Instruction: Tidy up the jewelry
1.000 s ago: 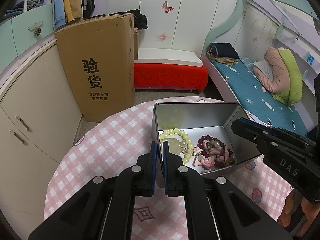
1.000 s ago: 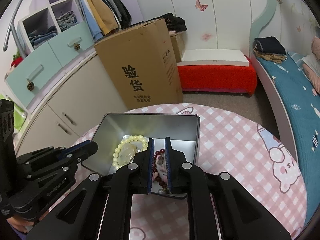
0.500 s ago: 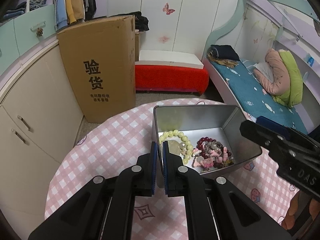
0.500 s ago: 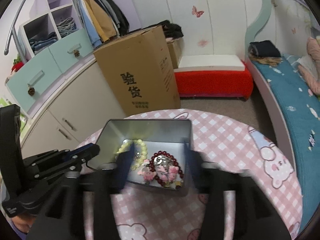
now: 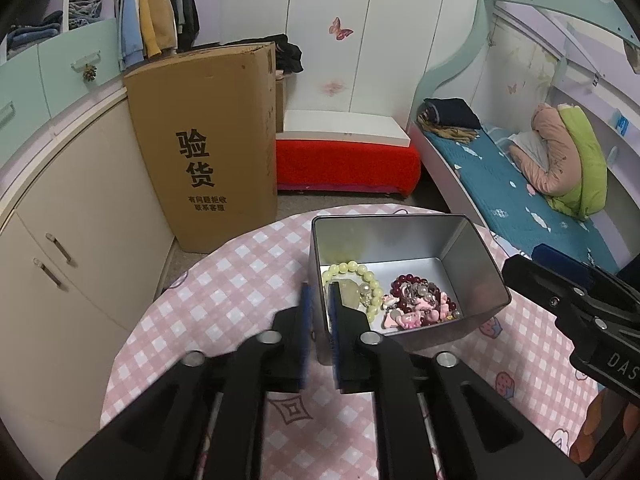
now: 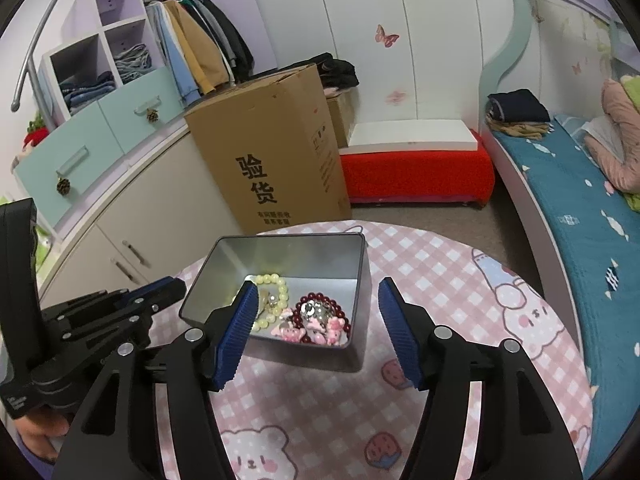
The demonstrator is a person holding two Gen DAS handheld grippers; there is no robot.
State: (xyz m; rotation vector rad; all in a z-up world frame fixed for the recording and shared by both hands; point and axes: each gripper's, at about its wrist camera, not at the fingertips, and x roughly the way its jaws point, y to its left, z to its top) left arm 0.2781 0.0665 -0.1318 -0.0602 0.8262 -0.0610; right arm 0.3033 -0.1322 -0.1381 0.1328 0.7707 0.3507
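A silver tin sits on a round bench covered in pink checked cloth, holding the jewelry: a pale green bead bracelet on the tin's left side, a dark red bead bracelet to its right, and pink charms piled at the near edge. The left hand-held gripper straddles the tin's near-left wall, its blue pads narrowly apart, one outside the tin and one inside; the pads are blurred, and whether they press on the wall cannot be told. The right hand-held gripper hangs over the tin's near edge with its fingers spread wide and nothing between them, the left finger in front of the green bracelet and the right finger just beyond the tin's right wall. In the right wrist view the red bracelet and charms show between the open fingers, and the left tool's body reaches the tin from the left. Beyond the bench stand a tall cardboard box, cream cabinets at left, a red bench seat at the far wall and a blue-sheeted bed at right
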